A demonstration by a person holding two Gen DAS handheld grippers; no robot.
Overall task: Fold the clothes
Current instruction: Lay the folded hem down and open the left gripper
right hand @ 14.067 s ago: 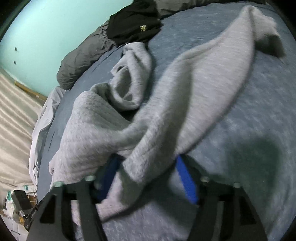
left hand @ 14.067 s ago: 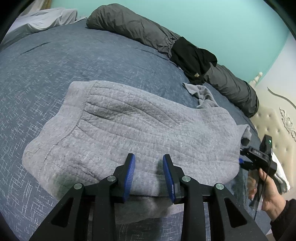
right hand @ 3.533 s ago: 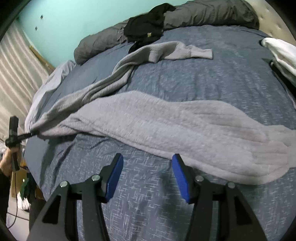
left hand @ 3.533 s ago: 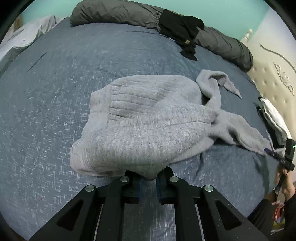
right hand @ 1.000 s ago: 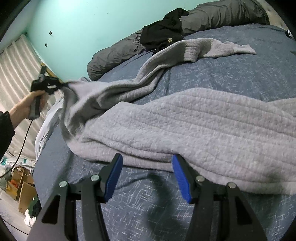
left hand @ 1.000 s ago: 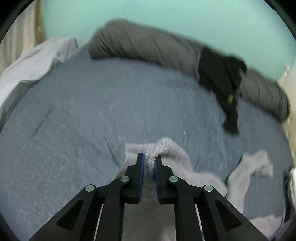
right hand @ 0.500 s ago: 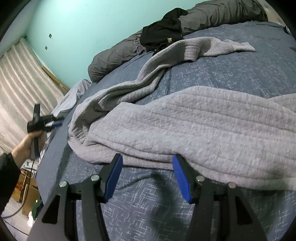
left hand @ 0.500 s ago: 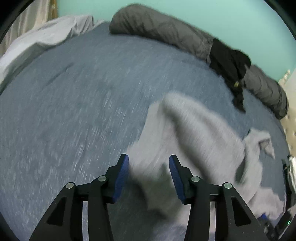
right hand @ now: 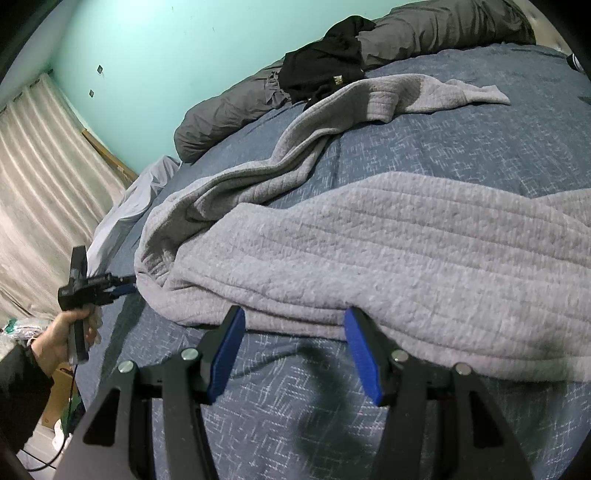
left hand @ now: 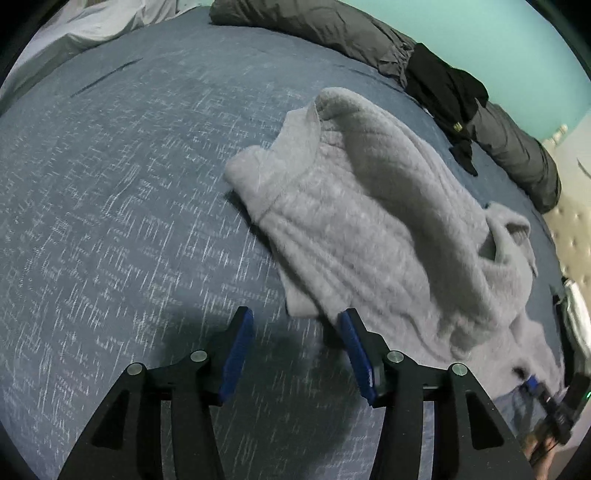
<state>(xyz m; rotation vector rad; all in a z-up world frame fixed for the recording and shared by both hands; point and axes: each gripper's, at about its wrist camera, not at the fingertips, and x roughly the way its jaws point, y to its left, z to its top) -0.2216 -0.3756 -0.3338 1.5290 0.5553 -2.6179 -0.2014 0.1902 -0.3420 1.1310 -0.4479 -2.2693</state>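
A grey quilted sweater [left hand: 369, 221] lies crumpled on the blue bed cover [left hand: 110, 184]. My left gripper [left hand: 295, 321] hovers low over the cover at the sweater's near corner, its jaws opening, and the pads press on nothing. In the right wrist view the left gripper [right hand: 110, 286] sits just off the sweater's [right hand: 369, 251] left end, held by a hand [right hand: 70, 332]. My right gripper [right hand: 293, 317] stands open with its fingertips at the sweater's near hem and no cloth pinched. One sleeve [right hand: 424, 96] trails toward the far side.
A black garment [left hand: 447, 92] lies on a rolled dark grey duvet [left hand: 314, 26] along the far edge of the bed. A pale sheet [left hand: 92, 26] is bunched at the far left corner. A tufted headboard [left hand: 576, 229] is at the right, and curtains [right hand: 37, 184] hang beyond the bed.
My left gripper let go of the raised sweater edge, opened and dropped toward the bed. The sweater end fell into a heap. The right gripper stayed put.
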